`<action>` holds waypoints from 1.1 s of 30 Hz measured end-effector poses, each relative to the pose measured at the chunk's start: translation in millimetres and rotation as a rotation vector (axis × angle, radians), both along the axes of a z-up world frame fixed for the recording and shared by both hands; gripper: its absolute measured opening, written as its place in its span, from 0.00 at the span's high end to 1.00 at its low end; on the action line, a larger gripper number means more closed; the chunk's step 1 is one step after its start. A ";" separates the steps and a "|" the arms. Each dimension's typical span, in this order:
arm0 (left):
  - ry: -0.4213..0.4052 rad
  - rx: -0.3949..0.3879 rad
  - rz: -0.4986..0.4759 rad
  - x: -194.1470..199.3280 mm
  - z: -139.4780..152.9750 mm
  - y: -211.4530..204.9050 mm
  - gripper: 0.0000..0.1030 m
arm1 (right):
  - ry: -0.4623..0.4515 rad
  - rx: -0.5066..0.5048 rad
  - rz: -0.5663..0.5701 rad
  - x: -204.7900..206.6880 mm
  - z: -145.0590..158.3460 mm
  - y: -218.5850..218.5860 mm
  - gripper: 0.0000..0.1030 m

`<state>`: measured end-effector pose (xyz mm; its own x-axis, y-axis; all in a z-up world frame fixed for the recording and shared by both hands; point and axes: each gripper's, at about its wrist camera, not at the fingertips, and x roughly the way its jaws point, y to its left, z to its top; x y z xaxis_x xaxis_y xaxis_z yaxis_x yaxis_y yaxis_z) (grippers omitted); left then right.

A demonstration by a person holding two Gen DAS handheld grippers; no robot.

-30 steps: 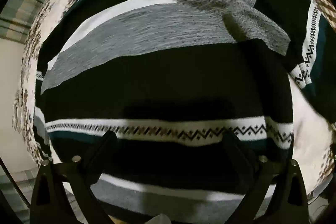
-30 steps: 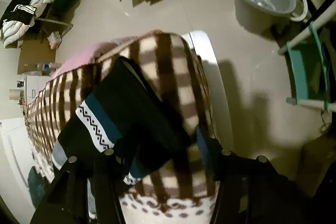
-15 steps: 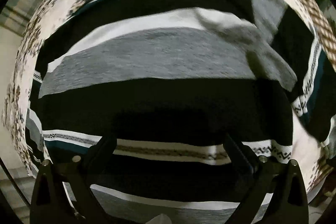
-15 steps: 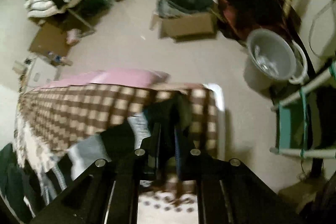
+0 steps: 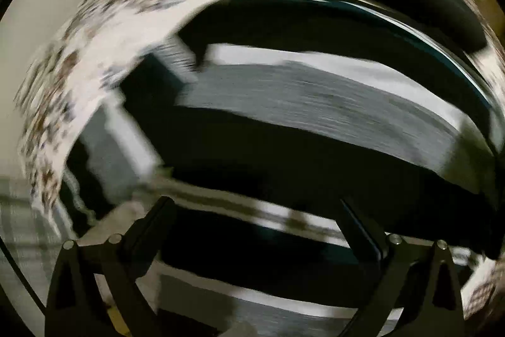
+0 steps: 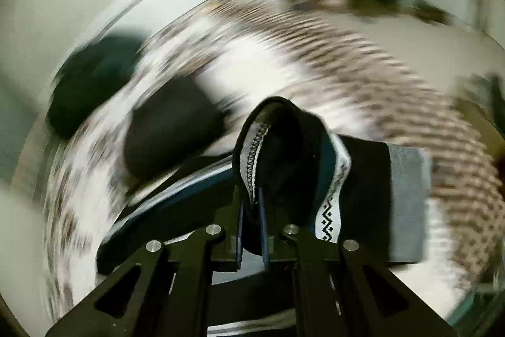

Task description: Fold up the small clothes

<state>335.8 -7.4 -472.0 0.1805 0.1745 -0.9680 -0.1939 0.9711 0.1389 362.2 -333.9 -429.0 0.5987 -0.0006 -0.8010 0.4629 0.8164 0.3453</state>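
Fold was judged midway: a sweater (image 6: 284, 153) edge was pinched between the right gripper (image 6: 251, 210) fingers and held raised, the rest lay spread on a patterned bedspread (image 5: 104, 30) under the left gripper (image 5: 252, 229), fingers spread, empty; room was blurred.

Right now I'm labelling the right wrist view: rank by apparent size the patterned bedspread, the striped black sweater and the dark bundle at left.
1. Brown-and-white patterned bedspread.
2. Striped black sweater, pinched in the right gripper; nearness enlarges it.
3. Dark bundle, blurred.
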 end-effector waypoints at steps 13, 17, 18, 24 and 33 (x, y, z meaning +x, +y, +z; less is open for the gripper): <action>-0.002 0.044 0.312 -42.7 -3.1 157.4 0.00 | 0.173 -0.047 0.456 113.9 -101.7 292.1 0.92; -0.003 0.036 0.335 -48.5 -7.5 170.5 0.00 | 0.203 -0.078 0.529 121.6 -122.2 333.3 0.92; -0.004 0.033 0.337 -49.5 -8.5 172.7 0.00 | 0.209 -0.083 0.541 121.2 -124.2 341.4 0.92; -0.004 0.013 0.358 -54.6 -12.6 180.9 0.00 | 0.237 -0.086 0.622 122.0 -121.9 367.7 0.91; -0.013 -0.082 0.494 -89.4 -18.2 217.1 0.00 | 0.250 0.153 0.513 94.1 -81.0 276.0 0.31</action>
<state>246.4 209.8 -490.2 0.1075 0.1660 -0.9802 -0.6347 0.7704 0.0609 456.3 -57.9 -510.0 0.2848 0.3658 -0.8860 0.1046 0.9069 0.4081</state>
